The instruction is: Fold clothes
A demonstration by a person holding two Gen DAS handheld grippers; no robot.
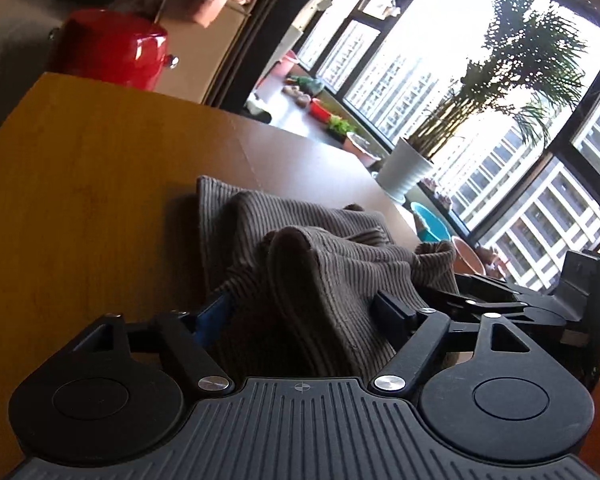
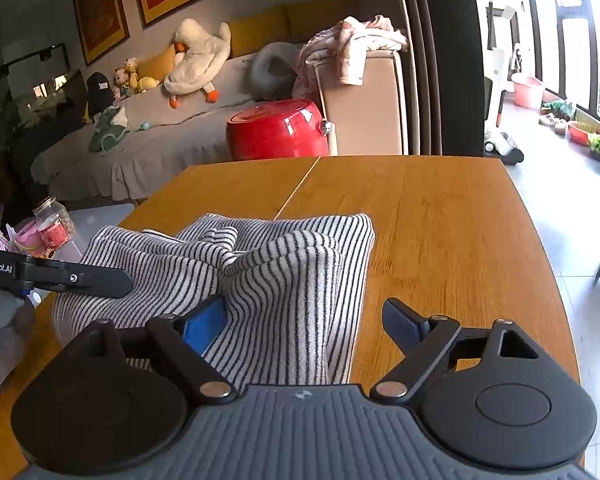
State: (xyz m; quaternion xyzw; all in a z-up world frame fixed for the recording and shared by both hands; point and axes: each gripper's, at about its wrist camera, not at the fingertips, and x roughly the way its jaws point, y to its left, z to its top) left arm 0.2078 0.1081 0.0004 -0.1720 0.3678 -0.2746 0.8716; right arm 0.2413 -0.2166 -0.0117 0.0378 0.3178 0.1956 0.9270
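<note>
Striped garment (image 2: 260, 280) bunched on wooden table (image 2: 440, 220), draped between spread, unclamped jaws of right gripper (image 2: 306, 320); left gripper (image 1: 300, 312) likewise released. Best regripped at a flat hem, not the bunch.

Striped garment (image 2: 260, 280): soft ribbed knit cloth, matt, rumpled. Table (image 2: 440, 240): wood veneer with fine grain, smooth satin finish. Right gripper (image 2: 304, 320): matt black plastic arms, bright metal pivot pins, blue textured pads (image 2: 204, 326), ribbed grey housing. Red stool (image 2: 278, 132) at 12 o'clock beyond the table: glossy, hard-shelled, metal stud on its side. Jar (image 2: 54, 222) at 9 o'clock: clear plastic or glass.
</note>
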